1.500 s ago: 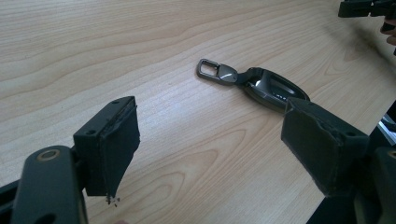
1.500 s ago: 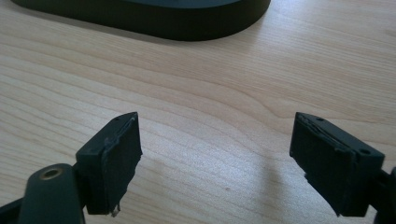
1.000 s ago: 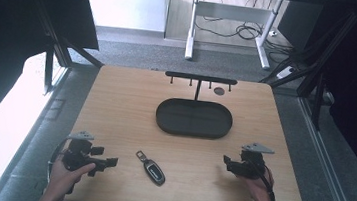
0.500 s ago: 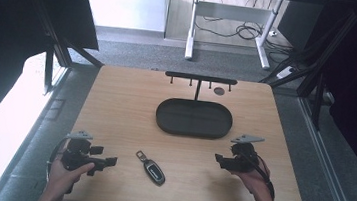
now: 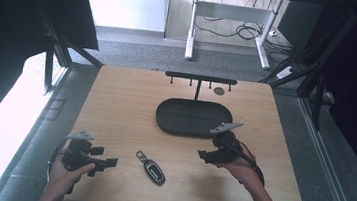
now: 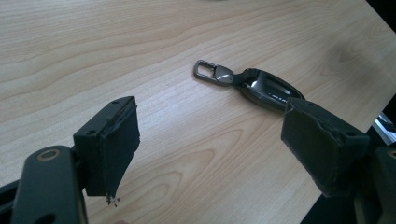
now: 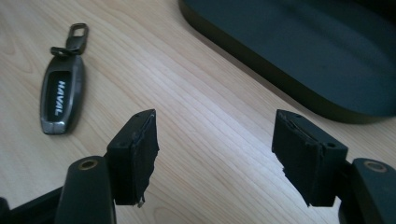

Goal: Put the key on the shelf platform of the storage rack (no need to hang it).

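A dark key fob with a metal clip lies on the wooden table near the front edge. My left gripper is to its left, pointing at it with the jaws open. In the left gripper view the key fob lies beyond the left gripper, partly behind one pad. My right gripper hovers just in front of the black oval tray, to the right of the fob. Its jaws have just been closing part-way and hold nothing. In the right gripper view the right gripper sees the key fob at left and the tray at upper right.
A black bar rack with small hooks stands at the table's far edge behind the tray. A small dark round thing lies beside its post. Bare wood stretches left of the tray.
My right gripper has risen and moved left from the front right toward the tray's near rim. The left gripper and the key fob have stayed put.
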Demonstrator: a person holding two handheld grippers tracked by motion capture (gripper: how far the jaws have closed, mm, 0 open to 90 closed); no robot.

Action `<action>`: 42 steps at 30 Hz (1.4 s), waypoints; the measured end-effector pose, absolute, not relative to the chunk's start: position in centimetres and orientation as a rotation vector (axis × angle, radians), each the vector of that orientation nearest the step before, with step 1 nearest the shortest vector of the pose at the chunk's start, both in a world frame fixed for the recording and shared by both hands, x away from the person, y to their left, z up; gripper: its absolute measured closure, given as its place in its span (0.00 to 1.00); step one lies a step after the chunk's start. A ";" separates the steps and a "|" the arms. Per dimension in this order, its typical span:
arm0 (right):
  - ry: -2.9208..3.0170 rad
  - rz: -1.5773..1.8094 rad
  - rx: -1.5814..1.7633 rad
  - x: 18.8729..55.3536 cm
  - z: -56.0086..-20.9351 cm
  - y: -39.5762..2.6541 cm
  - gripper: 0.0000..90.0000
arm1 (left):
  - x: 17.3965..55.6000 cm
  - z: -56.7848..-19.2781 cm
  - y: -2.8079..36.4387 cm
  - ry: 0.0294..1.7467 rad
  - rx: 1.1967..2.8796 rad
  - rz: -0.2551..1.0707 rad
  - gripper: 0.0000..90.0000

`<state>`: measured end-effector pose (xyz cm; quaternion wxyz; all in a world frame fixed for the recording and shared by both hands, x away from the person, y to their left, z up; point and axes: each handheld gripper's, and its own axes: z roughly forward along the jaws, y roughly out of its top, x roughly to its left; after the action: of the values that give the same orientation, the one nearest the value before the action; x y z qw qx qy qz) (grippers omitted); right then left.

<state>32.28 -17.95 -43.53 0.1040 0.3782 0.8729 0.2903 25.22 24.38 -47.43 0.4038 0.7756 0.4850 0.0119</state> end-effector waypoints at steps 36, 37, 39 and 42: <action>2.833 0.699 0.841 32.2 -44.0 -6.7 0.43 | 25.3 -47.6 24.3 1.228 1.963 0.029 0.22; 2.840 0.697 0.834 32.1 -44.1 -6.4 0.43 | 25.3 -47.6 24.3 1.225 1.963 0.027 0.22; 2.842 0.695 0.837 32.1 -44.2 -6.2 0.43 | 25.3 -47.6 24.2 1.223 1.962 0.027 0.22; 2.856 0.686 0.830 31.9 -44.5 -5.5 0.43 | 25.2 -47.5 24.3 1.221 1.961 0.026 0.22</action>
<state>31.93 -5.55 -44.54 0.0449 0.2716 0.9347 0.2247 25.24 24.29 -47.55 0.4037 0.7766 0.4835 0.0103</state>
